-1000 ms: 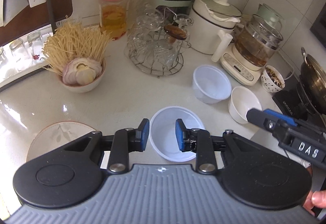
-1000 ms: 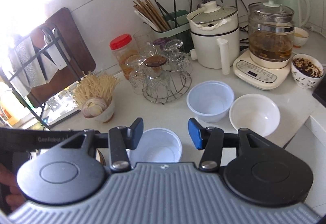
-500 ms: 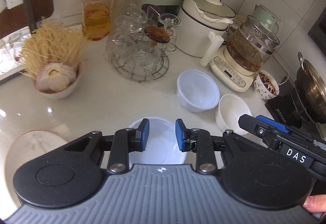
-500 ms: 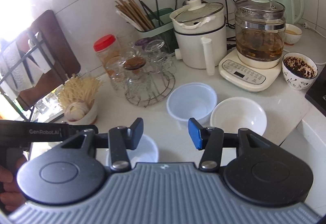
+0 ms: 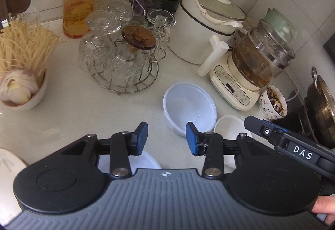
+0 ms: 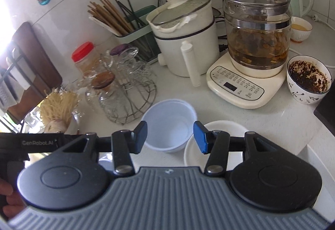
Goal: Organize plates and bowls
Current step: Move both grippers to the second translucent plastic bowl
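I had the left gripper (image 5: 166,138) over the pale desk (image 5: 88,116), its jaws spread with nothing between them; they had just been opening. Under its left finger a white plastic bowl (image 5: 146,160) sat on the desk, mostly hidden by the gripper body, not touched by the pads as far as I could see. Ahead of the jaws stood a translucent plastic bowl (image 5: 189,109), and just to its right a white ceramic bowl (image 5: 228,126); from the right wrist view the two seemed to touch or nearly so. A patterned plate (image 5: 8,169) showed at the lower left edge.

My right gripper (image 6: 170,137) hung over the same pair, jaws spread and empty, framing the translucent plastic bowl (image 6: 169,123), with the white ceramic bowl (image 6: 222,137) behind its right finger. Farther back stood a wire rack of upturned glasses (image 6: 125,93), a white cooker (image 6: 184,41) and a glass kettle (image 6: 257,41).
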### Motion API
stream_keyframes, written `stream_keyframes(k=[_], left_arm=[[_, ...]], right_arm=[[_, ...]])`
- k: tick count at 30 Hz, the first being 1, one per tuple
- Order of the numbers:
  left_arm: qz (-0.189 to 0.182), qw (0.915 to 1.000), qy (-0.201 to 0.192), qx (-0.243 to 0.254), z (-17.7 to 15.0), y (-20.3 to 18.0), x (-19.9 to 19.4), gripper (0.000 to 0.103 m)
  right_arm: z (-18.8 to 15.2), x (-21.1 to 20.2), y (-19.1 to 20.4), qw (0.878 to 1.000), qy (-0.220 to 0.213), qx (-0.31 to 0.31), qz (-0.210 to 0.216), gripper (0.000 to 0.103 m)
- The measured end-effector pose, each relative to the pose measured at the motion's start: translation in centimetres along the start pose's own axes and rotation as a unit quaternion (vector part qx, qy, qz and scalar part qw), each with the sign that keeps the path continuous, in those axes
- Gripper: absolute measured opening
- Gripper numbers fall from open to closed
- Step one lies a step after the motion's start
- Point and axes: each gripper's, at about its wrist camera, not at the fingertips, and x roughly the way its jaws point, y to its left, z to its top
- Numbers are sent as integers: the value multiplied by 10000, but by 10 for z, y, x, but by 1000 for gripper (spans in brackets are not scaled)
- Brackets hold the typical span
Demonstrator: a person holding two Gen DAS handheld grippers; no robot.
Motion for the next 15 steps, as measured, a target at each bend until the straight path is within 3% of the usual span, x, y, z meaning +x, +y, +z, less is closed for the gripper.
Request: stream_keyframes(k=[8, 10, 11, 15], left_arm=[[-42, 9997, 160, -195, 13, -3, 42, 46], [-79, 9994, 209, -283, 16, -3, 53, 46], [-84, 9992, 220, -322, 18, -3, 58, 46], [-8, 9987, 170, -487, 20, -1, 73, 46]], right_arm=[[17, 29, -33, 9998, 151, 131, 18, 52], [21, 39, -41, 9996, 259, 121, 46, 69], [23, 44, -45, 9995, 272, 132, 97, 71], [27, 68, -52, 9982, 480, 147, 335, 72]])
